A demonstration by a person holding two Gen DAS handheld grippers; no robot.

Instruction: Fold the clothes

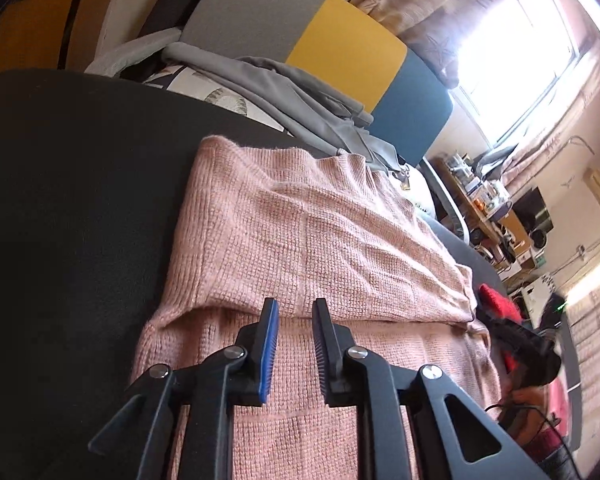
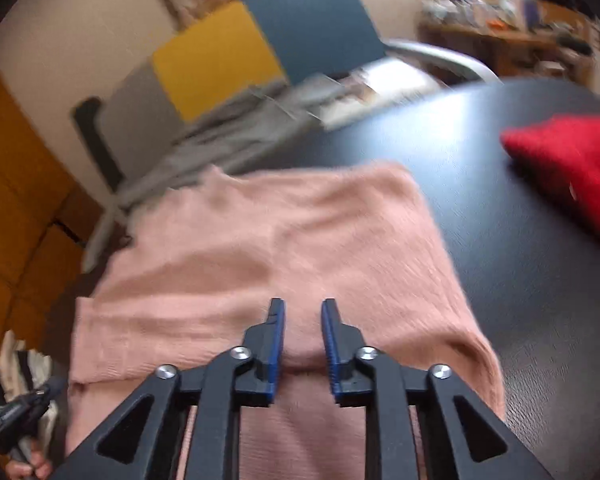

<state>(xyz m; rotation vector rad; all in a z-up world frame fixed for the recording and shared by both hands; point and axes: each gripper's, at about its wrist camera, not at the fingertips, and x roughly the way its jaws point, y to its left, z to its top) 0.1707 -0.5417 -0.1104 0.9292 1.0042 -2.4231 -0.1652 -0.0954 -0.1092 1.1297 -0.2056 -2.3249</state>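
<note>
You had the pink knit sweater (image 1: pixel 300 240) partly folded on the black table (image 1: pixel 60 200), one layer doubled over, further folds remaining, with left gripper (image 1: pixel 295 312) and right gripper (image 2: pixel 303 312) slightly parted above it, holding nothing.

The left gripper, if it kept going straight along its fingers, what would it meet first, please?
Most likely the pink knit sweater: the left gripper hangs open just over it, aimed at its folded-over edge. Depth is unclear, so it might skim above.
</note>
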